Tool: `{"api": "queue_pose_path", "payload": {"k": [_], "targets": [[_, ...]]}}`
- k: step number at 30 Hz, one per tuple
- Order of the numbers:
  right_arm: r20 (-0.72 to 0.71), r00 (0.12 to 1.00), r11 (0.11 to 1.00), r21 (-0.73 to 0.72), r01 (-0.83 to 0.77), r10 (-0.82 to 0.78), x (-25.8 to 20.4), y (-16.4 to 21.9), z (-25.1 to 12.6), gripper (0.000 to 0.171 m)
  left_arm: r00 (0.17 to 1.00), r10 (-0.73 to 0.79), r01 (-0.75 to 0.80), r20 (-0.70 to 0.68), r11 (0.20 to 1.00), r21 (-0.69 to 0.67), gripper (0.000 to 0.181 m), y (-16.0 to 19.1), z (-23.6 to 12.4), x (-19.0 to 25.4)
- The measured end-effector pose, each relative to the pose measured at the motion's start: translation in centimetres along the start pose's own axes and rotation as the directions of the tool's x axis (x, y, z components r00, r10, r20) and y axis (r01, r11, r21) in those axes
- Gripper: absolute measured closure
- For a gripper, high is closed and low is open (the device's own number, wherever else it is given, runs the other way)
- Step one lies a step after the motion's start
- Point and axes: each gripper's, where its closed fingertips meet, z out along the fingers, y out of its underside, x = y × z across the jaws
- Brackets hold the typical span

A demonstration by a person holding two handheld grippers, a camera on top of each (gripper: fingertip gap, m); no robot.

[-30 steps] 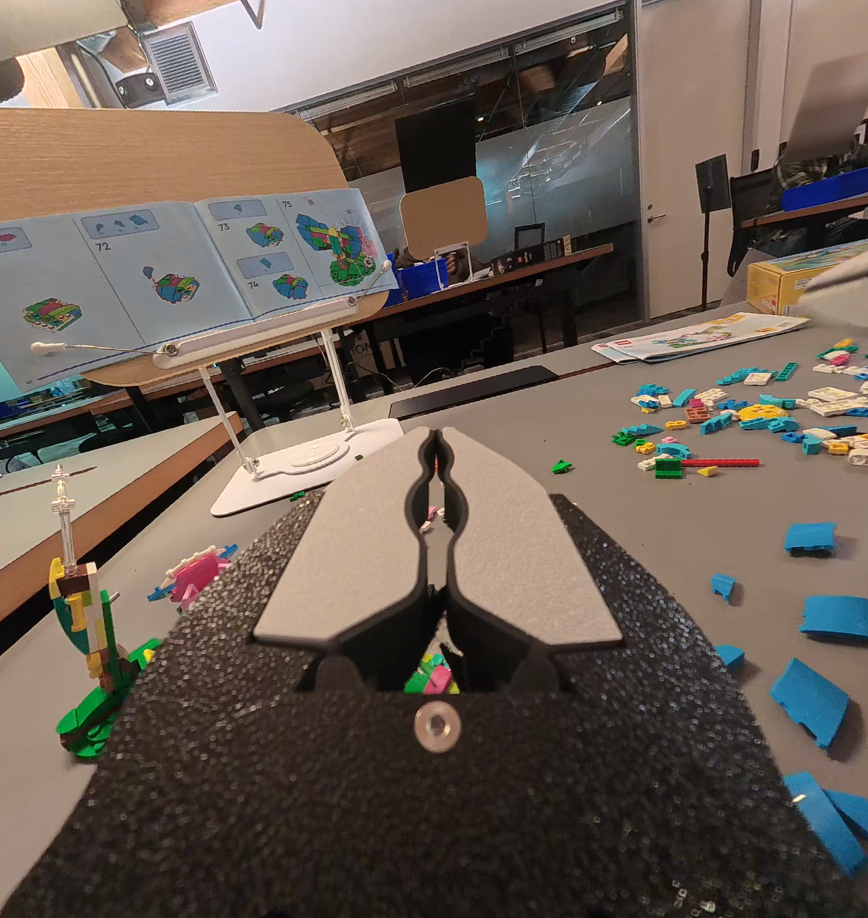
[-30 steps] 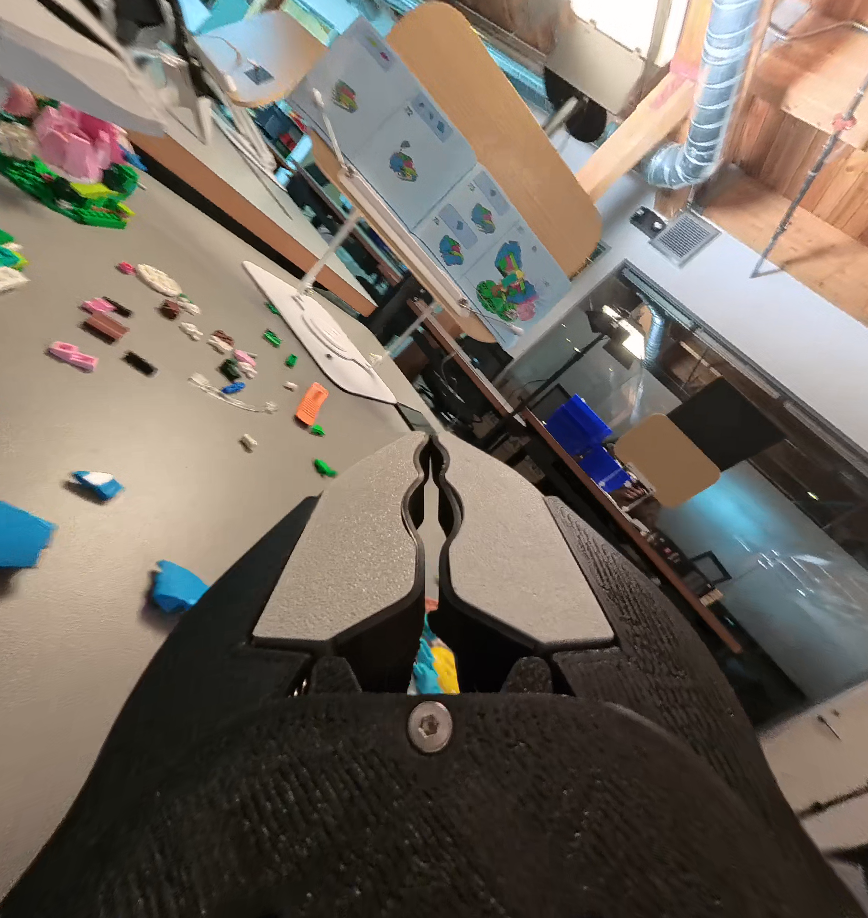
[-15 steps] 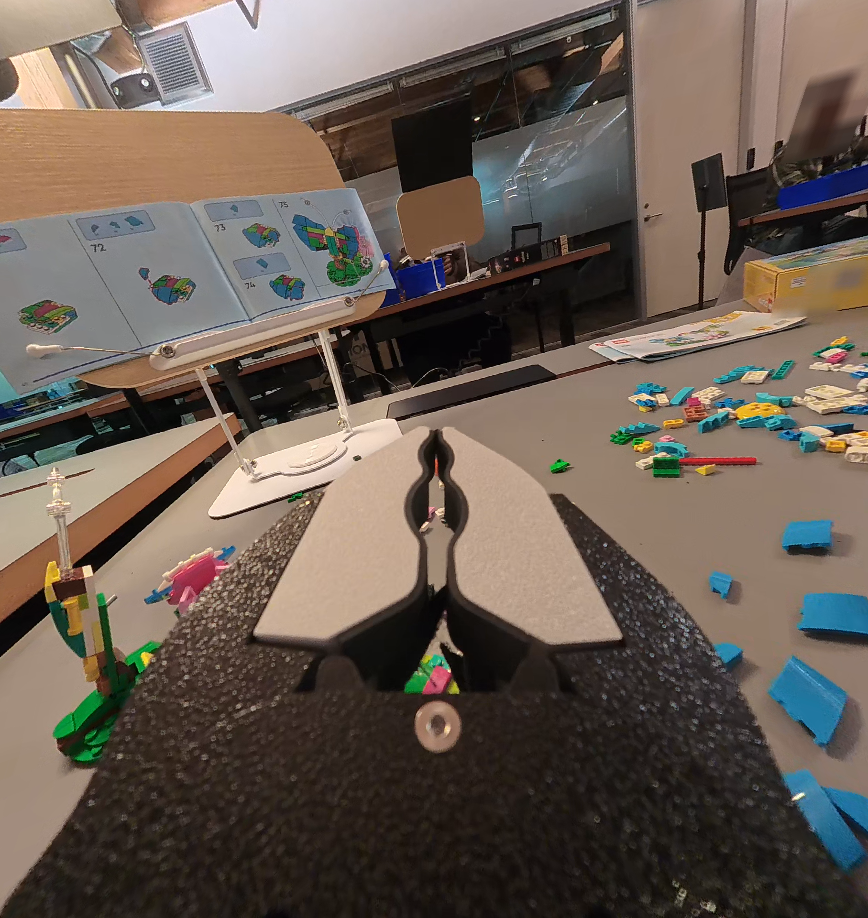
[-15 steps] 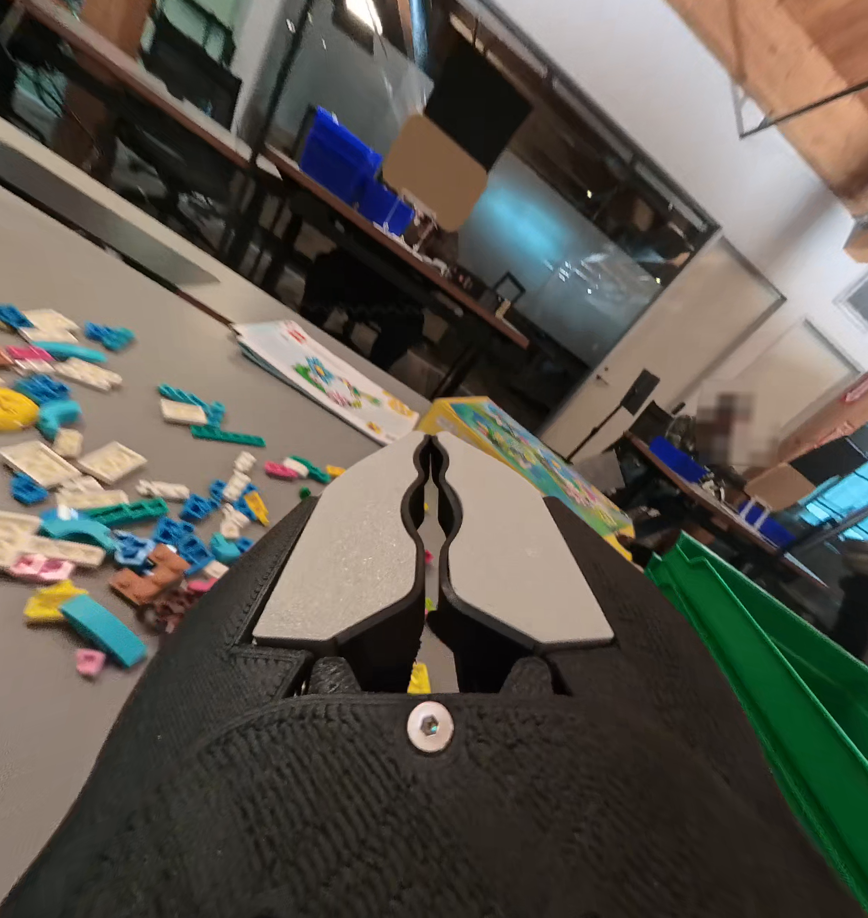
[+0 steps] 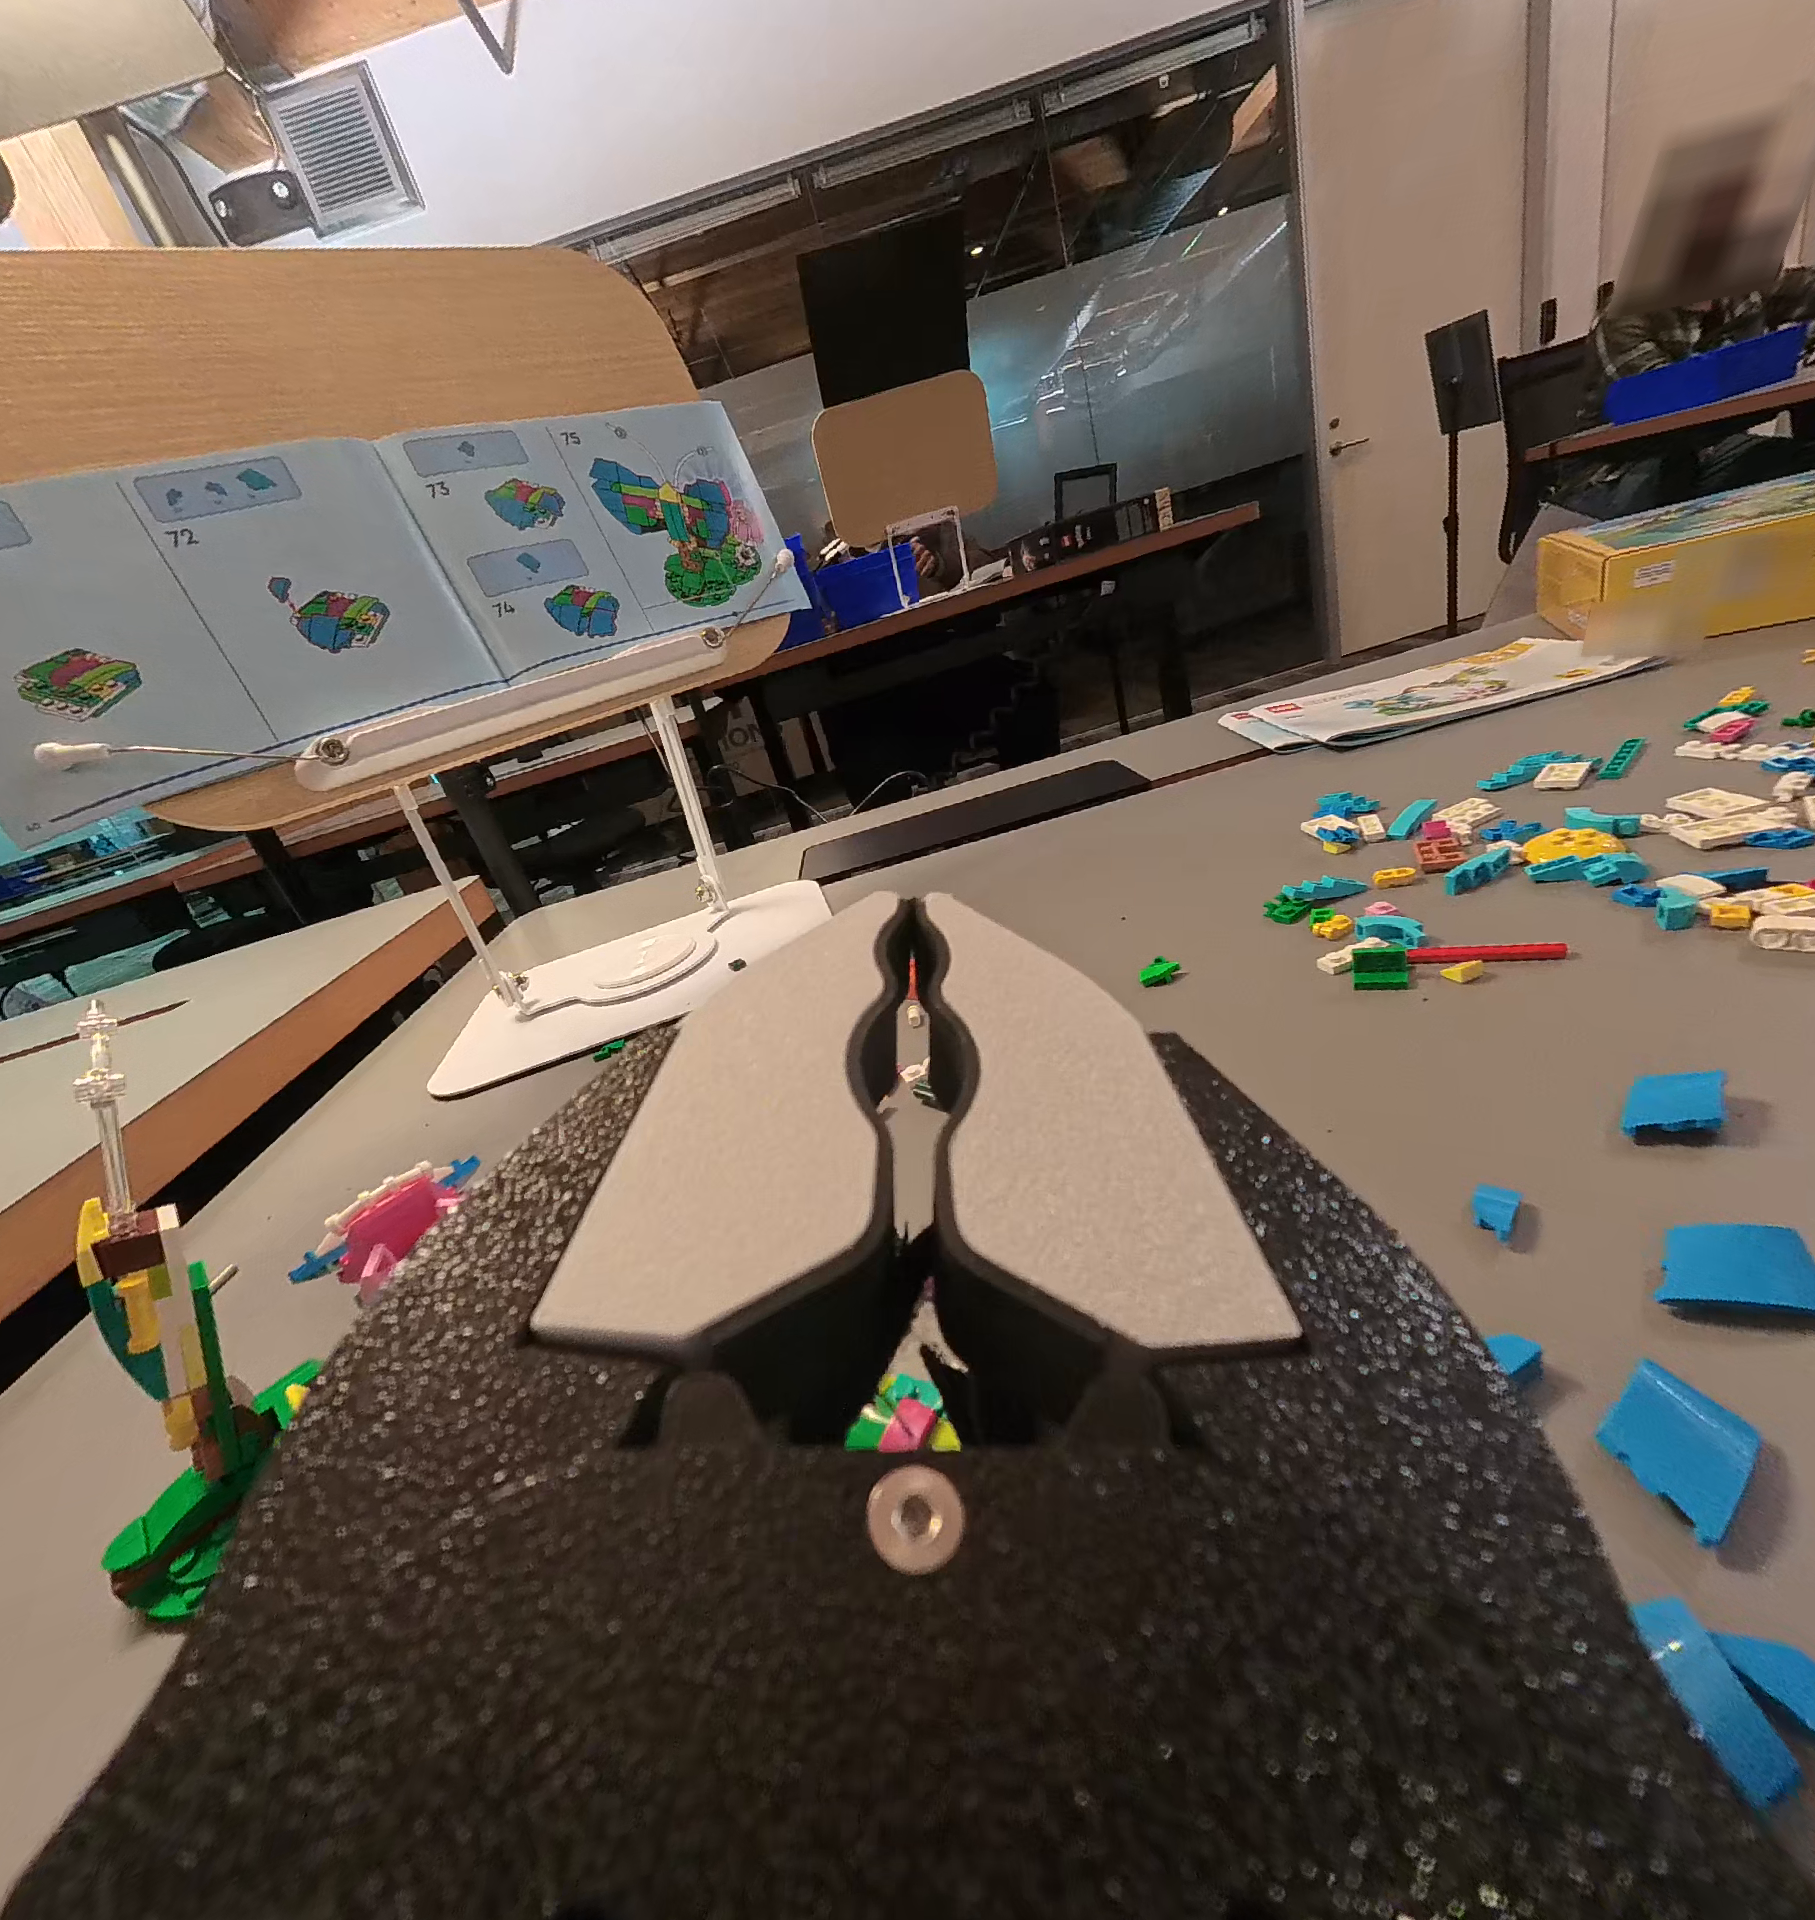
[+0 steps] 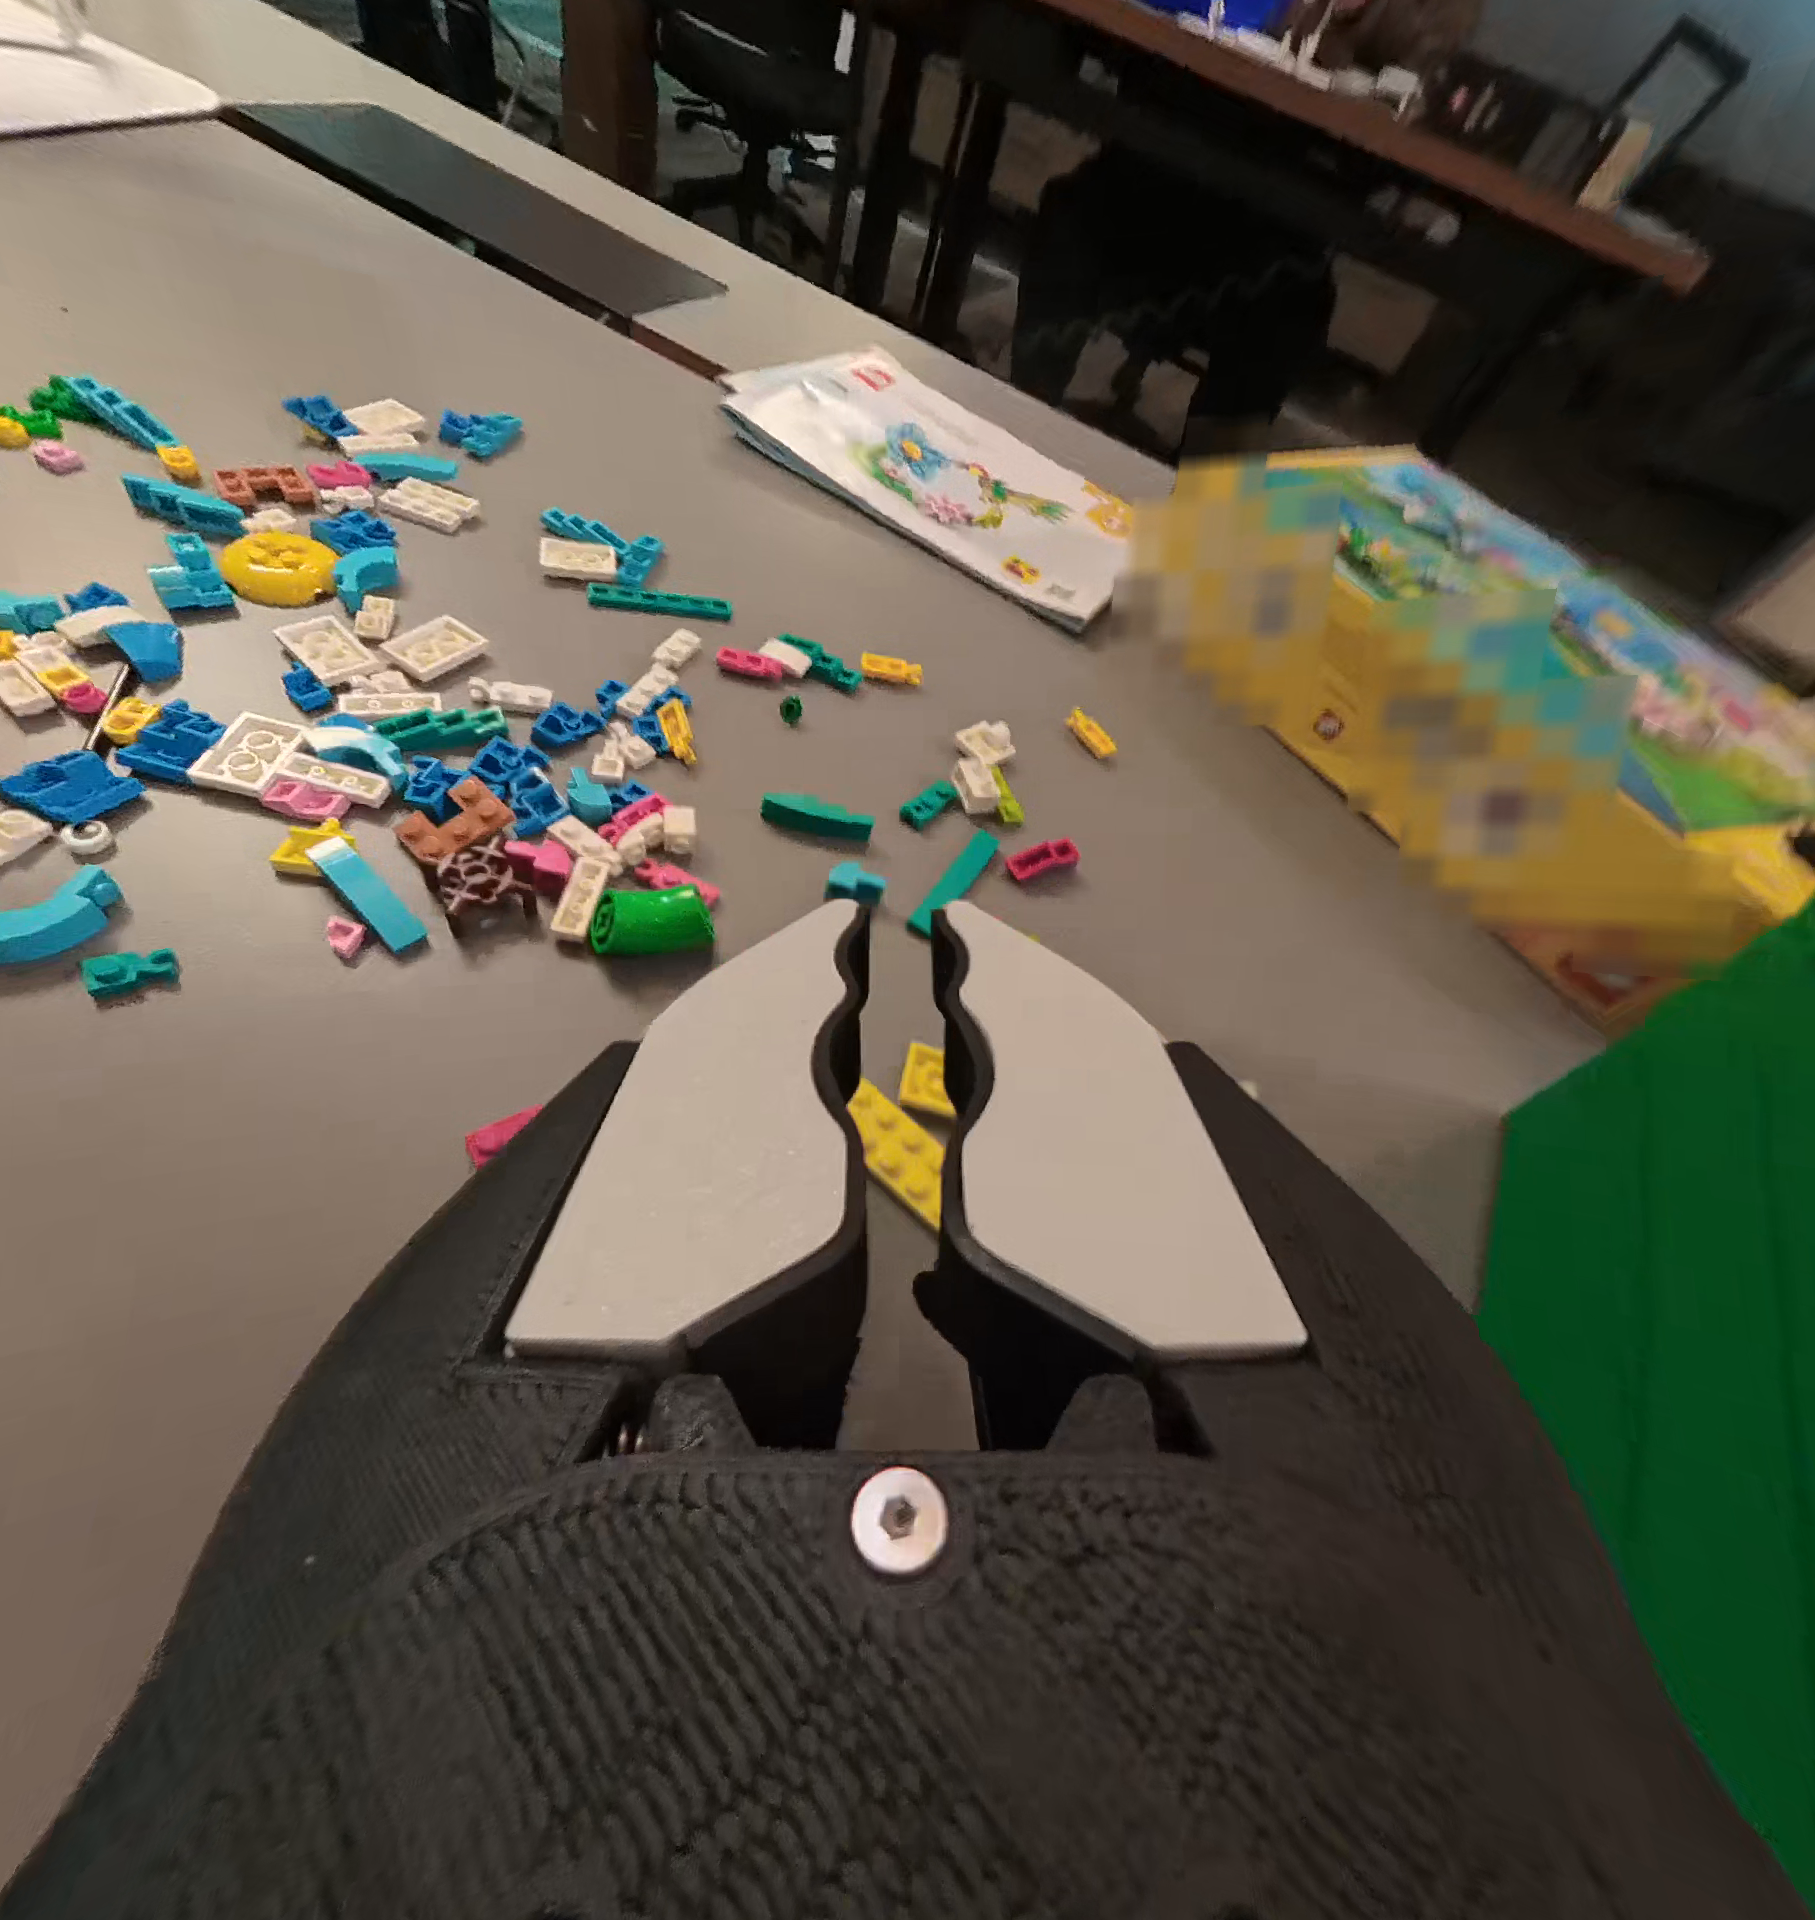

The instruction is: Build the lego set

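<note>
My left gripper (image 5: pixel 908 914) is shut, with nothing seen between its tips, low over the grey table (image 5: pixel 1246 1091). A pink and green lego build (image 5: pixel 898 1423) shows under it through the finger gap. A small green and yellow build with a clear antenna (image 5: pixel 155 1351) stands to its left. My right gripper (image 6: pixel 900 912) is slightly open and empty, pointing down at the table beside the loose brick pile (image 6: pixel 363 675). A yellow plate (image 6: pixel 898 1143) lies on the table under its fingers. A small teal brick (image 6: pixel 853 883) and a green curved brick (image 6: pixel 654 920) lie just ahead.
An open instruction booklet (image 5: pixel 363 582) rests on a white stand (image 5: pixel 622 987) at the back left. Blue pieces (image 5: pixel 1739 1273) lie to the right. A second booklet (image 6: pixel 924 488) and the yellow set box (image 6: pixel 1713 727) lie beyond the pile. A green bin (image 6: pixel 1661 1351) stands close on the right. The tips of one gripper are about 50 centimeters away from the tips of the other. To reach the yellow plate (image 6: pixel 898 1143) in a straight line is about 6 centimeters for my right fingers, about 50 centimeters for my left.
The right gripper swung from facing the booklet stand round to the right and down over the loose bricks, and its jaws parted a little. The left gripper barely moved.
</note>
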Motion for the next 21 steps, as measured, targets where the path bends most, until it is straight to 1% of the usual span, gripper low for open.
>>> {"api": "queue_pose_path", "payload": {"k": [1,4,6,9,11,14,18,21], "targets": [[0.029,0.999,0.999,-0.033,-0.035,0.036,0.0,0.7,-0.1,0.161,1.000,0.001,-0.001,-0.001,1.000,0.000,0.181,0.0,0.0,0.0],[0.188,0.970,0.980,-0.152,-0.128,0.156,-1.7,3.0,-0.5,0.165,1.000,0.004,-0.004,-0.003,1.000,-0.002,0.181,0.0,0.0,0.1],[0.223,0.960,0.970,-0.211,-0.121,0.168,-2.3,3.9,-0.7,0.163,1.000,0.007,-0.007,-0.004,1.000,-0.001,0.181,0.0,0.0,0.1],[0.157,0.982,0.982,-0.171,-0.076,0.104,-1.6,3.0,-0.7,0.159,1.000,0.012,-0.012,-0.007,1.000,-0.003,0.181,0.0,0.0,0.2],[0.113,0.989,0.992,-0.094,-0.083,0.094,-1.1,1.4,-0.8,0.158,1.000,0.017,-0.017,-0.009,1.000,-0.003,0.181,0.0,0.0,0.3],[-0.023,0.998,0.999,0.013,-0.050,0.050,0.3,-0.5,-0.7,0.158,1.000,0.020,-0.020,-0.010,1.000,-0.003,0.181,0.0,0.1,0.3],[-0.257,0.966,0.999,0.046,0.005,0.008,2.3,-1.5,-0.7,0.164,1.000,0.024,-0.024,-0.010,1.000,-0.004,0.181,0.0,0.1,0.4],[-0.341,0.939,0.995,0.096,-0.010,0.042,3.0,-2.3,-0.8,0.166,1.000,0.024,-0.024,-0.010,1.000,-0.003,0.181,0.0,0.1,0.4]]}}
